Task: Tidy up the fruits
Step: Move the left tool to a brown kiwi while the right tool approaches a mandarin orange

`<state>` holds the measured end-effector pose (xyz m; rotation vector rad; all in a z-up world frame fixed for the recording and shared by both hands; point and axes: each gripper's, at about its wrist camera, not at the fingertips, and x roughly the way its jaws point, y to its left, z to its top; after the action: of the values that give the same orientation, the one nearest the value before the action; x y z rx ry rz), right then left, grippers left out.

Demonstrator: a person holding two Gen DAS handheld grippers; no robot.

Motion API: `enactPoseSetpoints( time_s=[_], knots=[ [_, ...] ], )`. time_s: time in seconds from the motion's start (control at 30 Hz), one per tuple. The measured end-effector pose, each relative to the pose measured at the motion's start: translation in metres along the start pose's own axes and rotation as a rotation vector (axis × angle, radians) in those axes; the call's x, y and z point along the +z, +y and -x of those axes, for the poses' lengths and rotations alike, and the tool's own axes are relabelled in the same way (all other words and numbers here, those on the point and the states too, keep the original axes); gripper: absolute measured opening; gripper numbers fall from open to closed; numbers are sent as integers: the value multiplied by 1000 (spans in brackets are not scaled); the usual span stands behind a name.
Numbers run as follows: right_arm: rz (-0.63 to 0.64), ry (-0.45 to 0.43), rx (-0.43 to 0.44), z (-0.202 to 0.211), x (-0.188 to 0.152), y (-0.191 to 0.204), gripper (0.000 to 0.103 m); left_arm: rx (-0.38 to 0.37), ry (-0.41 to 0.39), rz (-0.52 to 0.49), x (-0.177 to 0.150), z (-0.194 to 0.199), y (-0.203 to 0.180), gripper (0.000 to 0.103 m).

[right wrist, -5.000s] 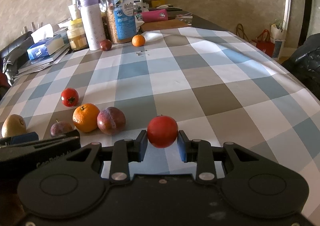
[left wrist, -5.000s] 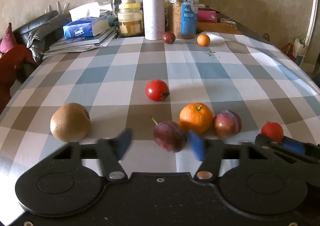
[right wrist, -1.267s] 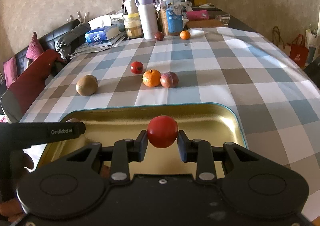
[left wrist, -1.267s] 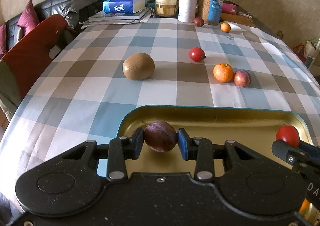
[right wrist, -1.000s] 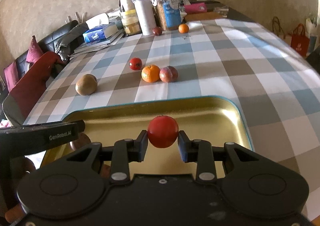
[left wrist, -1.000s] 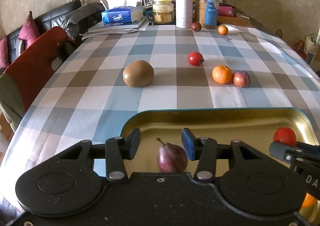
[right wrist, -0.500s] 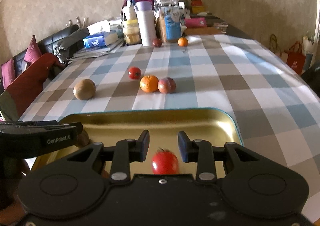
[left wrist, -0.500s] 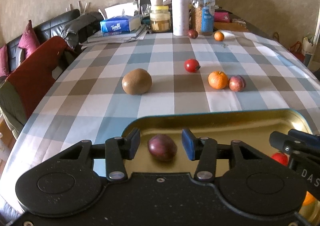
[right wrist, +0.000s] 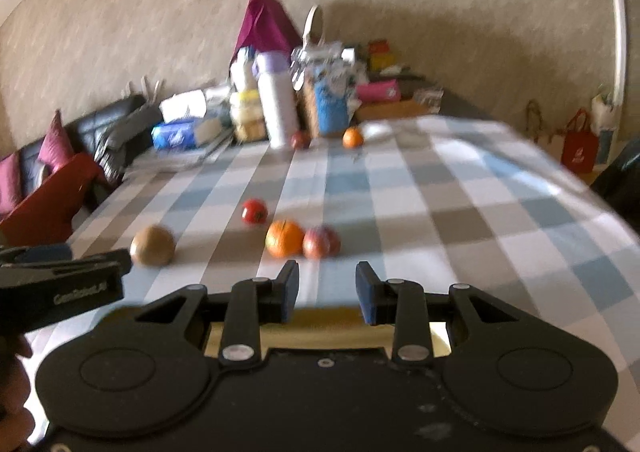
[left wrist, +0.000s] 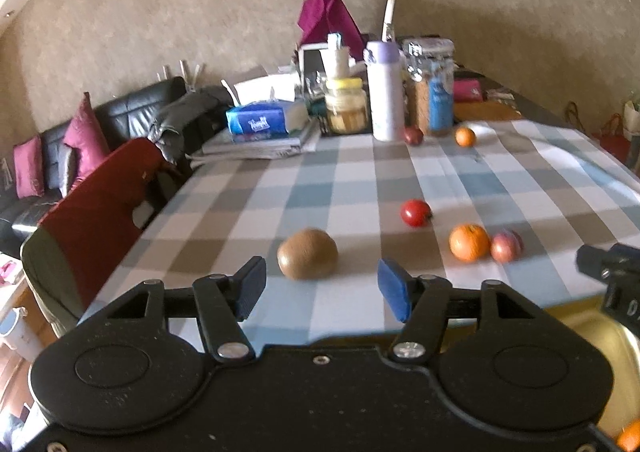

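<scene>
My left tongs [left wrist: 322, 288] opening, right tongs [right wrist: 327, 288] open, both empty, aimed at mid-table kiwi [left wrist: 307, 253] & orange [right wrist: 285, 238].

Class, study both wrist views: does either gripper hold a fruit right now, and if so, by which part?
Nothing is held. The left gripper is opening on empty air, the kiwi lying beyond it; the right gripper is open and empty too.
</scene>
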<state>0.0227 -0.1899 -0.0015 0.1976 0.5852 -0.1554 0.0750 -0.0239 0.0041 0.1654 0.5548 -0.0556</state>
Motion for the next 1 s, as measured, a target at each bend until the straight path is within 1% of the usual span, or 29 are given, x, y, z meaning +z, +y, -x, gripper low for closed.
enactPoseSetpoints(
  time_s=[0.1,0.23,0.4,0.57,0.73,0.9,1.0],
  knots=[
    [-2,-53,-20,-6,9,2,35,20,-13,23,7,-9,4,66],
    [-27,-66,-13,-21,24,2,35,46,-28,54,13,-20,9,66],
    [-78,-86,-7,-43,37,0,35,77,-14,63,15,-37,11,66],
    [-96,-52,-31,-69,44,0,35,88,14,62,11,-52,10,66],
    [-58,-27,-12,-88,46,7,35,56,52,71,8,-63,9,66],
    [-66,18,4,-108,47,15,33,56,70,90,10,-72,8,66],
    [-72,20,12,-117,45,17,33,52,84,97,9,-78,8,66]
  ],
)
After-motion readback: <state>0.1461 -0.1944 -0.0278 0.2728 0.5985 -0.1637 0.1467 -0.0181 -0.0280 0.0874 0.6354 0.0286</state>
